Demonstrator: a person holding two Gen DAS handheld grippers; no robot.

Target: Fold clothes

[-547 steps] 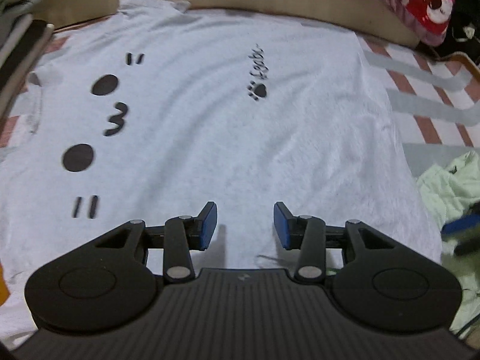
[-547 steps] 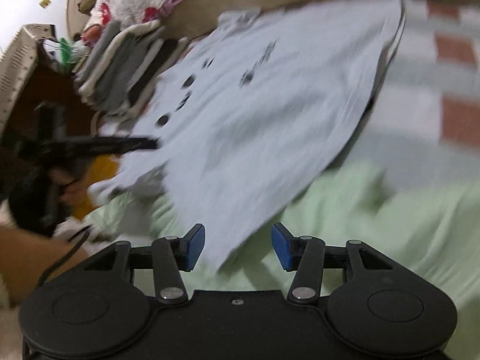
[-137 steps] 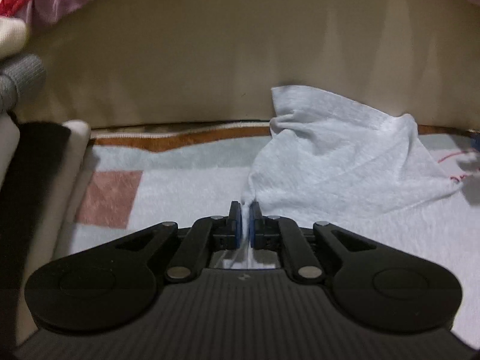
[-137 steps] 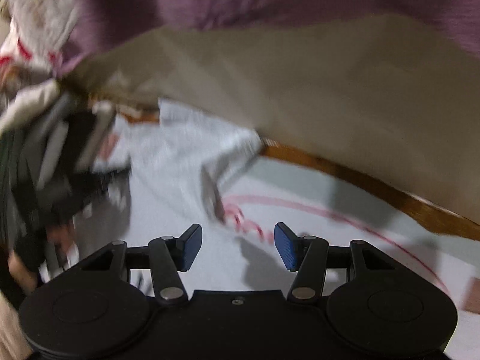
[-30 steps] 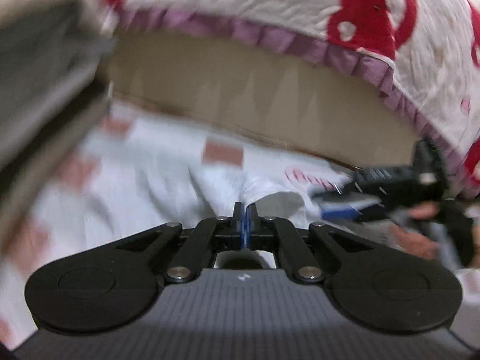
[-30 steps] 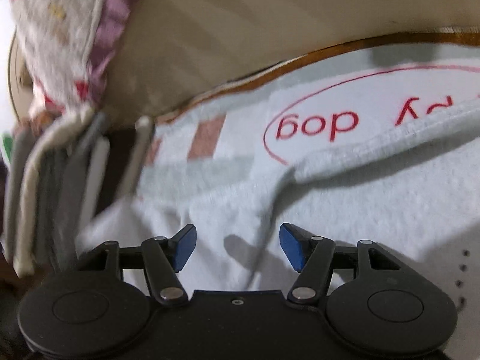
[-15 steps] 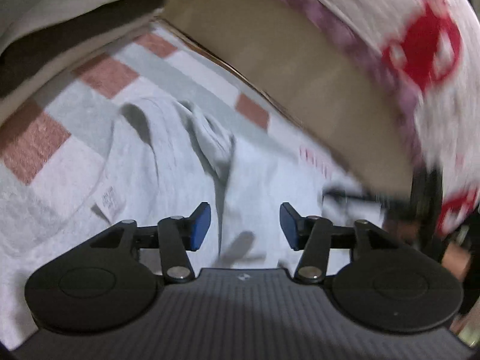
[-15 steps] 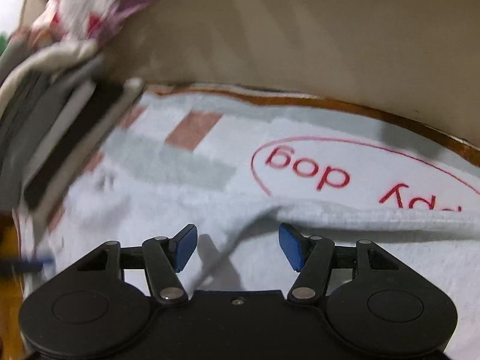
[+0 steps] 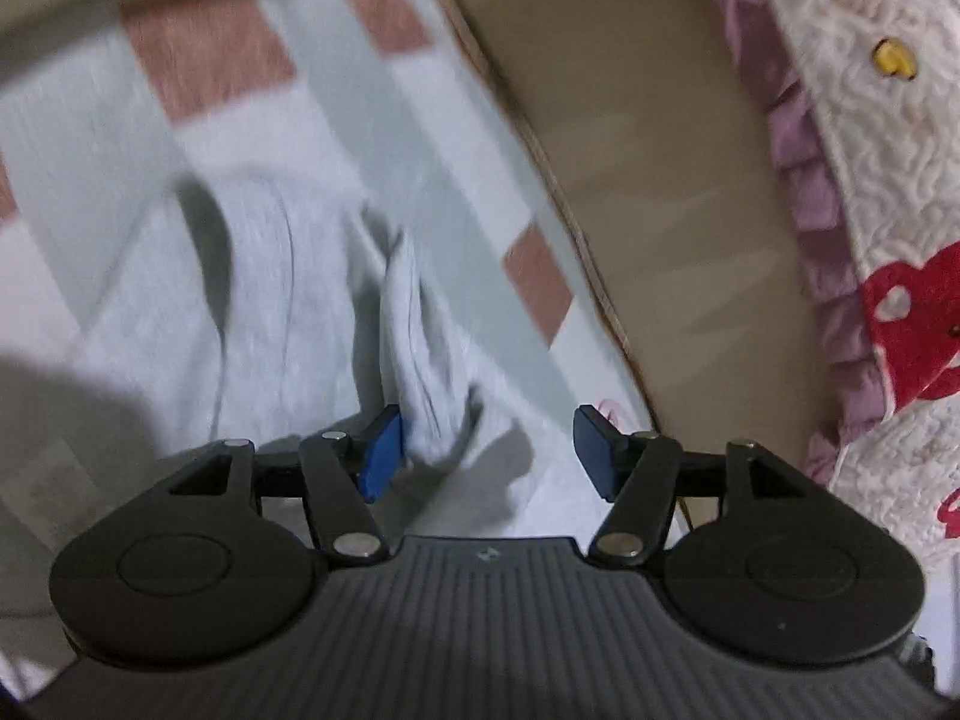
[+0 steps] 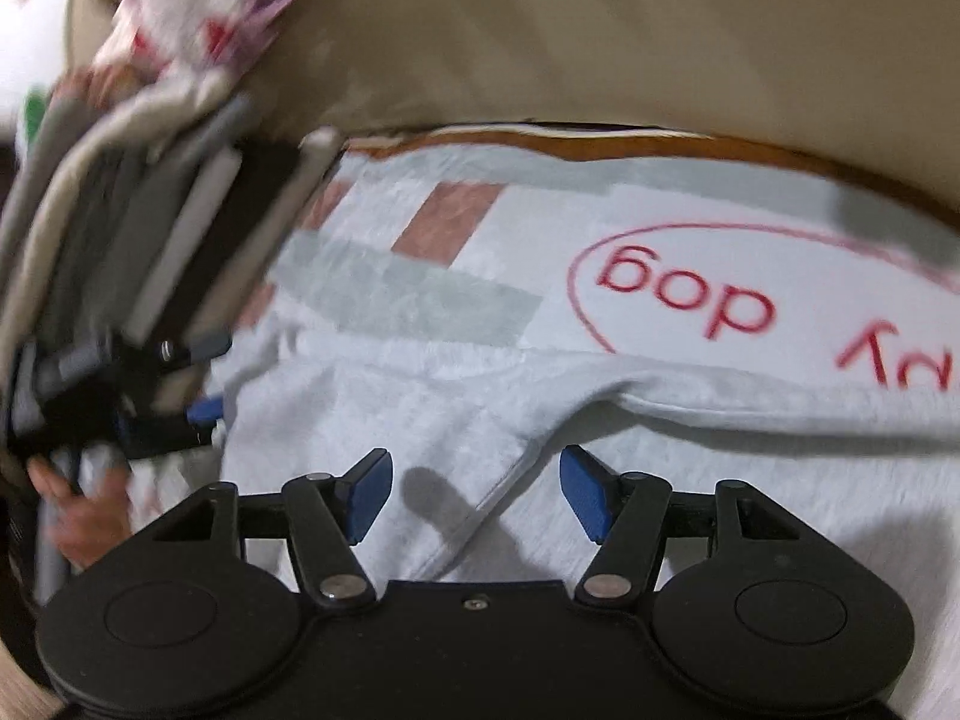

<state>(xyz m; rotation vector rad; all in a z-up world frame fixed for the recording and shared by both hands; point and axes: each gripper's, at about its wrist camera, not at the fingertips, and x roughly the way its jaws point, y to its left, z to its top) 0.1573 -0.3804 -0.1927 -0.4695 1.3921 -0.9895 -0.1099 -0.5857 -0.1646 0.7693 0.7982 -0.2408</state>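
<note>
While both sets of fingers stand spread, holding nothing, my left fingers [image 9: 486, 450] sit nearest the shirt's bunched sleeve [image 9: 420, 348], running straight ahead

Soft, matt grey knit cloth for the T-shirt [image 9: 282, 276], creased in folds. Fleecy, napped checked blanket [image 10: 456, 300] beneath it. Quilted, stitched cotton on the bedspread [image 9: 888, 180] beside the blanket. Matt black plastic, ribbed on the body, with dull blue pads [image 9: 379, 450] and shiny metal pivots.
</note>
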